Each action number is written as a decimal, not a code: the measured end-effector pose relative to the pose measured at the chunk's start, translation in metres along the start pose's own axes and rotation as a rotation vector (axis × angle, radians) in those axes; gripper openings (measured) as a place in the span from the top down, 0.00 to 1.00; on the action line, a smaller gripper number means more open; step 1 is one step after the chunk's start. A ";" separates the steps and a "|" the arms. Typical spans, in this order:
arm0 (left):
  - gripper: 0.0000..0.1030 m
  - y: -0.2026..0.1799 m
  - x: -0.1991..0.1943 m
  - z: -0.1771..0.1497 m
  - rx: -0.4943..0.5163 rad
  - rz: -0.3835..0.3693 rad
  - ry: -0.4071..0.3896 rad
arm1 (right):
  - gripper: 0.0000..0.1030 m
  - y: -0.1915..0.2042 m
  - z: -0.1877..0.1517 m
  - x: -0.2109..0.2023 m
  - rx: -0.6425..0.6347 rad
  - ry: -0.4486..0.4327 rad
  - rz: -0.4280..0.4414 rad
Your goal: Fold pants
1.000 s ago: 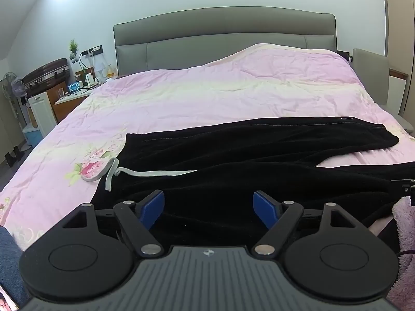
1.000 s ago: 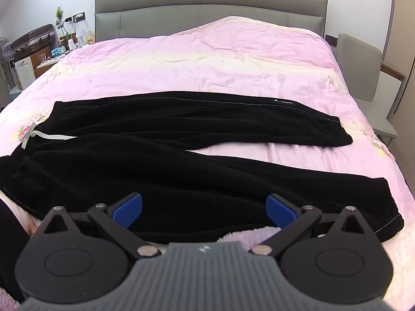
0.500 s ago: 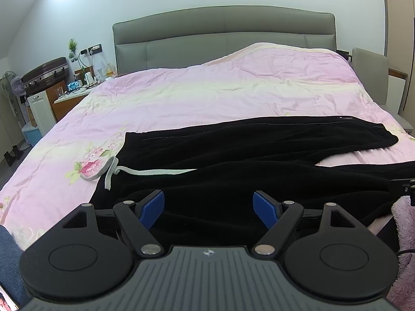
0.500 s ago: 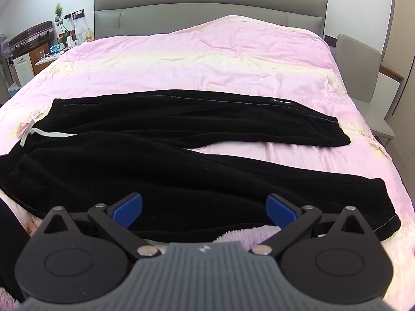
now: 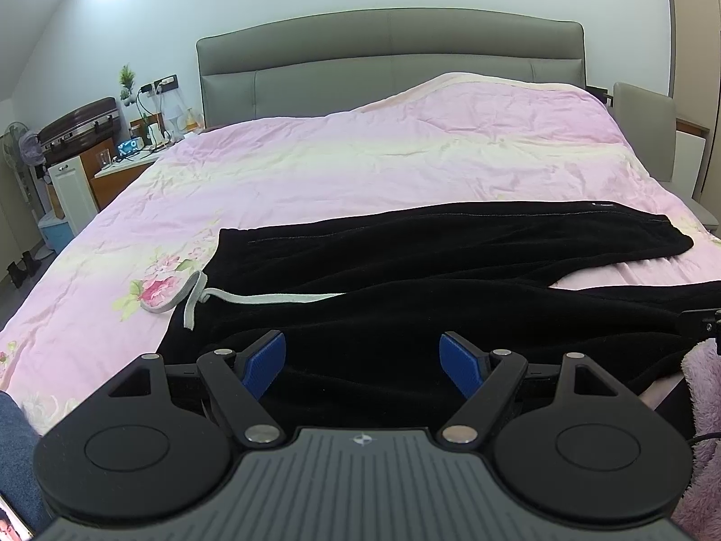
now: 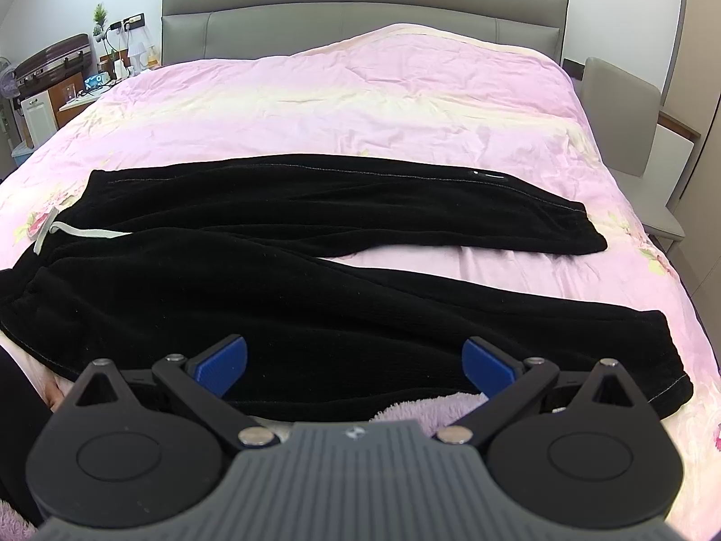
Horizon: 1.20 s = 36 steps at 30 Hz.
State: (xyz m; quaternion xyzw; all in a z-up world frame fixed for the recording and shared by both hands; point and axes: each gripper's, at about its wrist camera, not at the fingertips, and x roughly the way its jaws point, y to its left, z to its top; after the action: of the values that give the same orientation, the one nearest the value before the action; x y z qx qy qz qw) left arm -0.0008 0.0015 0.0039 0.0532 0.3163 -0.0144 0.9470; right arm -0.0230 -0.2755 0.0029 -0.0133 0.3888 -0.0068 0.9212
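Observation:
Black pants (image 5: 428,279) lie spread across the pink bed, waistband at the left with a white drawstring (image 5: 252,298), both legs running to the right. They also show in the right wrist view (image 6: 315,248), the near leg cuff at the lower right (image 6: 658,360). My left gripper (image 5: 362,360) is open and empty, just above the near waist area. My right gripper (image 6: 353,360) is open and empty, over the near leg's front edge.
The pink duvet (image 5: 383,158) covers the bed, grey headboard (image 5: 387,58) behind. A nightstand with clutter (image 5: 130,153) stands at the left, a grey chair (image 6: 631,135) at the right. Fuzzy lilac fabric (image 6: 419,408) lies at the bed's near edge.
Both grippers have crept slightly forward over the pants. Their jaws stay open, and the pants have not moved.

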 end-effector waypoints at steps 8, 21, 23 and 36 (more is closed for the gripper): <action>0.12 0.001 0.002 0.001 0.005 -0.004 0.002 | 0.05 -0.001 0.000 -0.002 0.007 0.001 -0.005; 0.12 -0.001 0.002 0.000 0.010 -0.005 0.003 | 0.05 -0.002 0.000 -0.005 0.014 0.005 -0.011; 0.11 -0.002 0.002 0.001 0.011 -0.005 0.003 | 0.05 -0.003 0.000 -0.006 0.019 0.006 -0.014; 0.12 -0.004 0.002 0.001 0.012 -0.005 0.005 | 0.05 -0.007 0.000 -0.007 0.038 0.018 -0.019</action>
State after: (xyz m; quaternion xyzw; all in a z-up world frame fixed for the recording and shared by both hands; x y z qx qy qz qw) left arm 0.0006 -0.0029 0.0031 0.0584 0.3189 -0.0185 0.9458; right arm -0.0277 -0.2819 0.0086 0.0004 0.3968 -0.0231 0.9176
